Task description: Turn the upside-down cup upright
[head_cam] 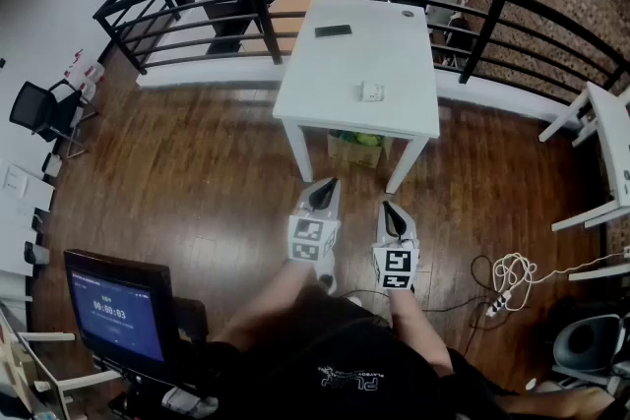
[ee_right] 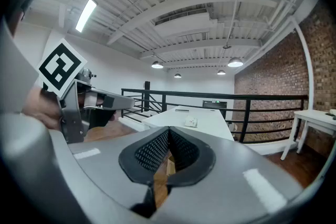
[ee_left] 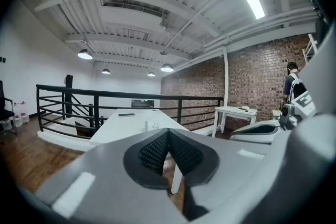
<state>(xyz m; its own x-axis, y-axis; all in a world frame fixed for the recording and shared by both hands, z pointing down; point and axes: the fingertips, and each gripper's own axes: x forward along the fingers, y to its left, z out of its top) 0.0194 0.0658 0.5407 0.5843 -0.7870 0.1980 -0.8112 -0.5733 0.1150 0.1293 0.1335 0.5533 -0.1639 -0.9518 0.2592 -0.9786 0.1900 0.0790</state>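
While left tongs (head_cam: 323,190) and right tongs (head_cam: 391,211) sit closed, empty, cup (head_cam: 372,91) stands on counter (head_cam: 330,79).
Seems light, stiff; take by sidewall.

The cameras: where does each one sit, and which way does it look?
Head view: on the person's head, looking steeply down at the floor and white table; shows both arms, left gripper and right gripper.
Left gripper view: rides the left gripper, looking along its shut jaws toward the table; right gripper alongside.
Right gripper view: rides the right gripper, facing likewise, jaws shut; left gripper alongside.
Shared: both gripper views show the table and black railing.
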